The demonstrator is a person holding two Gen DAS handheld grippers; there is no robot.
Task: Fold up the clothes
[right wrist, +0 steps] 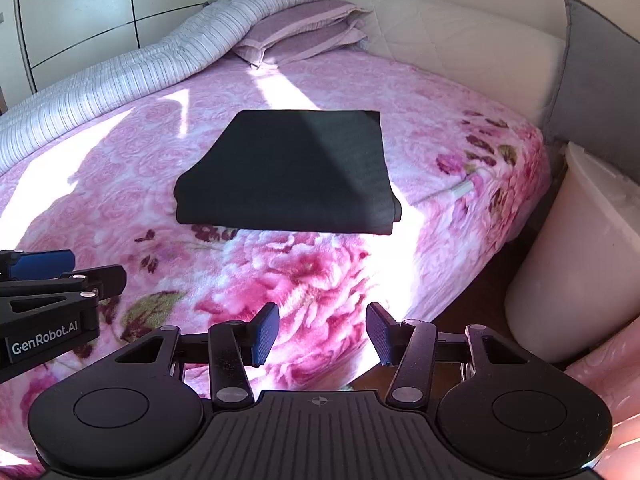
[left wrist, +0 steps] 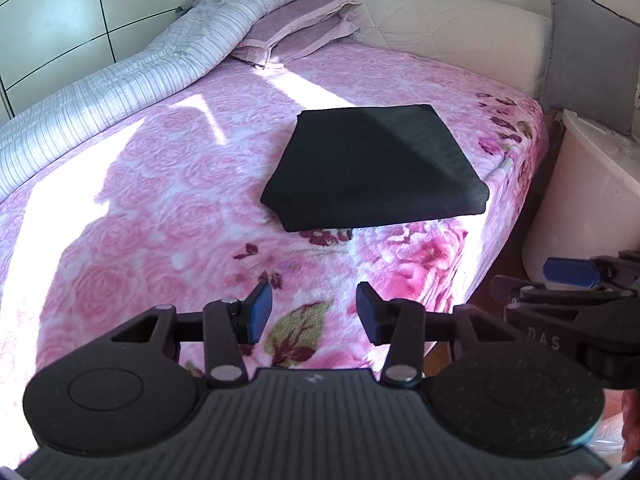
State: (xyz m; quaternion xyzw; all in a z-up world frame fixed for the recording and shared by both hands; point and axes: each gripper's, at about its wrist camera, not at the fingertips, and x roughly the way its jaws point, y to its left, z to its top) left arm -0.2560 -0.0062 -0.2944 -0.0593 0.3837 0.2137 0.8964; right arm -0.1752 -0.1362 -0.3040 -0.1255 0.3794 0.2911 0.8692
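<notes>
A black garment (left wrist: 372, 168) (right wrist: 292, 172) lies folded into a flat rectangle on the pink floral bed cover (left wrist: 168, 216) (right wrist: 304, 280), near the bed's right corner. My left gripper (left wrist: 314, 314) hovers open over the cover, well short of the garment, nothing between its blue pads. My right gripper (right wrist: 322, 332) is likewise open and empty, near the bed's front edge. Each gripper shows at the side of the other's view: the right gripper (left wrist: 576, 276) at the right edge, the left gripper (right wrist: 52, 268) at the left edge.
A rolled striped quilt (left wrist: 120, 84) (right wrist: 132, 68) runs along the bed's left side, with purple pillows (left wrist: 296, 28) (right wrist: 304, 28) at the head. A cream headboard (left wrist: 448, 24), a grey cushion (left wrist: 588, 48) and a white tub (left wrist: 588, 208) (right wrist: 576, 264) stand to the right.
</notes>
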